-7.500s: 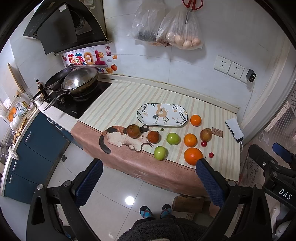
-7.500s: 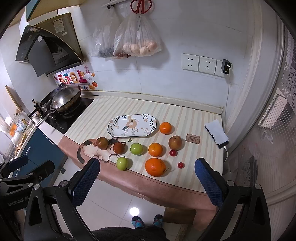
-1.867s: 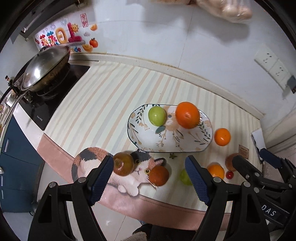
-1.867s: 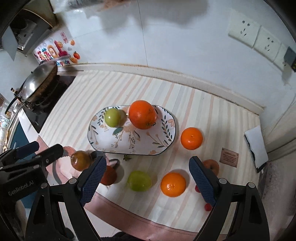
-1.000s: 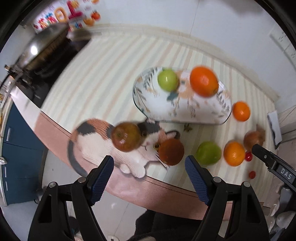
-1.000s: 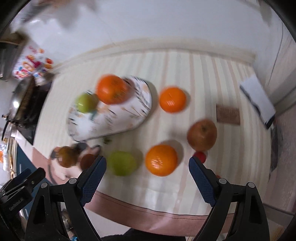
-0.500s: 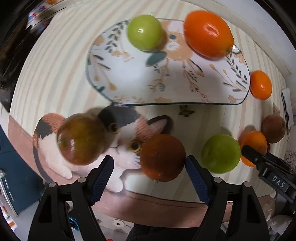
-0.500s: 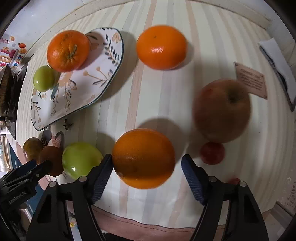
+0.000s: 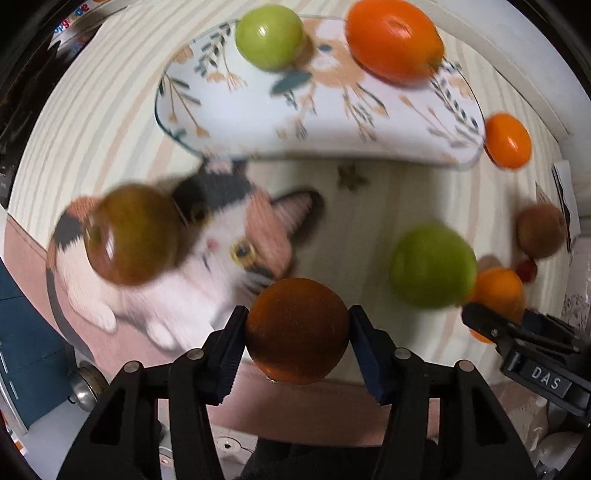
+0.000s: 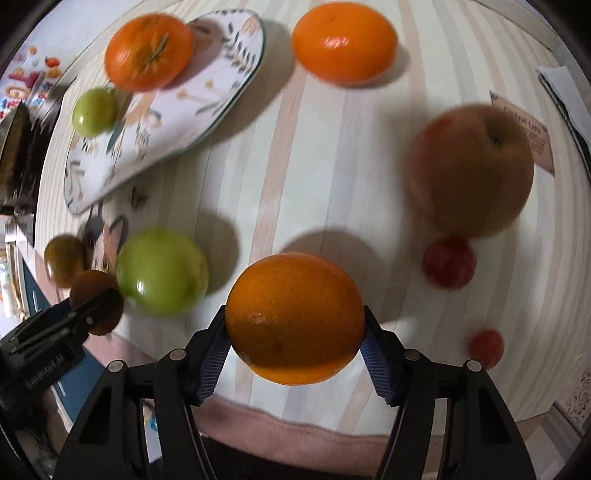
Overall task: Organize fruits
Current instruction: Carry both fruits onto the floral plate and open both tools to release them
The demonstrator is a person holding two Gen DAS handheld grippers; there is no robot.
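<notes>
fruits: 2 on plate [image 9: 369, 140] – green apple [image 9: 270, 36], large orange [image 9: 394, 40] | loose on counter [image 10: 314, 177]: 1 orange [image 10: 344, 43], 1 green apple [image 10: 162, 272], 2 brownish apples, 2 small red fruits | left gripper [image 9: 295, 334] fingers hold round reddish-brown fruit [image 9: 297, 330], near edge | right gripper [image 10: 294, 339] fingers hold glossy round orange [image 10: 294, 318] | plate's long axis left-right
</notes>
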